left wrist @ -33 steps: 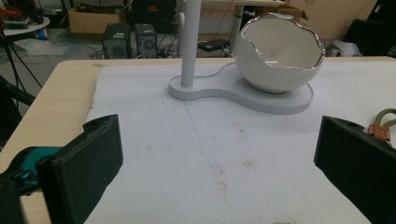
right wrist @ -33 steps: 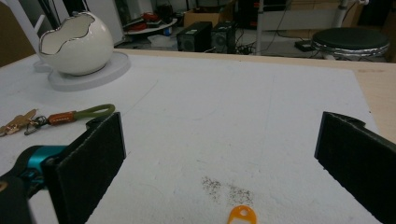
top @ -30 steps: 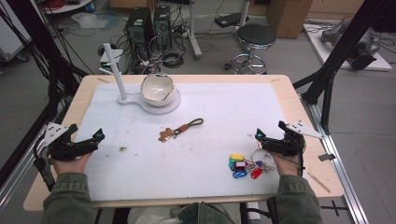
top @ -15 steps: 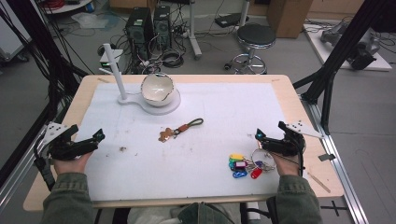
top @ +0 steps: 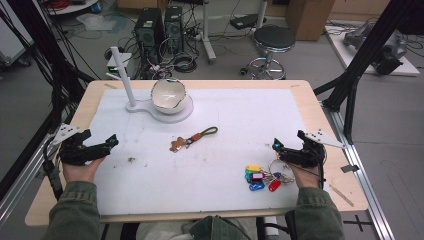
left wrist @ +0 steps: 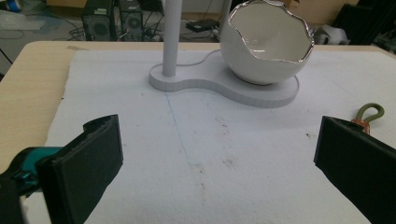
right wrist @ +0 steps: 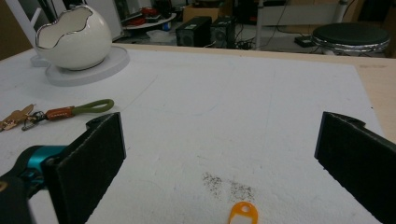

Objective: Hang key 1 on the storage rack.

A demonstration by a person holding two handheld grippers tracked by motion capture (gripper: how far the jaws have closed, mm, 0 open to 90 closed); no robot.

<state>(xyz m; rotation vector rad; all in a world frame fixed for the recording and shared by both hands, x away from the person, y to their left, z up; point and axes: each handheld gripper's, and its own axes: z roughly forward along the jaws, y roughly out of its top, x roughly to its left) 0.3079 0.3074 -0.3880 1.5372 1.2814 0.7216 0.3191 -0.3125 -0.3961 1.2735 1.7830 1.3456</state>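
**Both claws open and empty, nothing picked up yet**

Claws first, from the high view: the left gripper [top: 102, 146] rests low at the left edge of the white mat [top: 240, 115], its jaws spread and holding nothing. The right gripper [top: 284, 151] sits near the right edge, jaws also apart and empty. Just beside it, toward the person, lies a bunch of coloured key tags [top: 260, 176] on a ring, close to the right hand but not gripped. A brown charm on a green loop strap [top: 194, 139] lies mid-mat, well apart from both claws. At the back stands an egg-shaped white bowl [top: 169, 95] on a white stand with a post [top: 123, 75]. By my reading the work has not begun: both loose things still lie flat on the mat and the bowl looks empty.

Left gripper view: the two black jaws stand wide, bare mat between them. The bowl [left wrist: 266, 44] sits ahead on its stand, and the green loop [left wrist: 371, 112] peeks beside the right-hand jaw without touching it.

Right gripper view: jaws equally wide, nothing between them. An orange tag [right wrist: 243, 214] lies at the bottom edge just below the gap; the strap [right wrist: 70, 112] lies off to the left, the bowl [right wrist: 72, 39] beyond.
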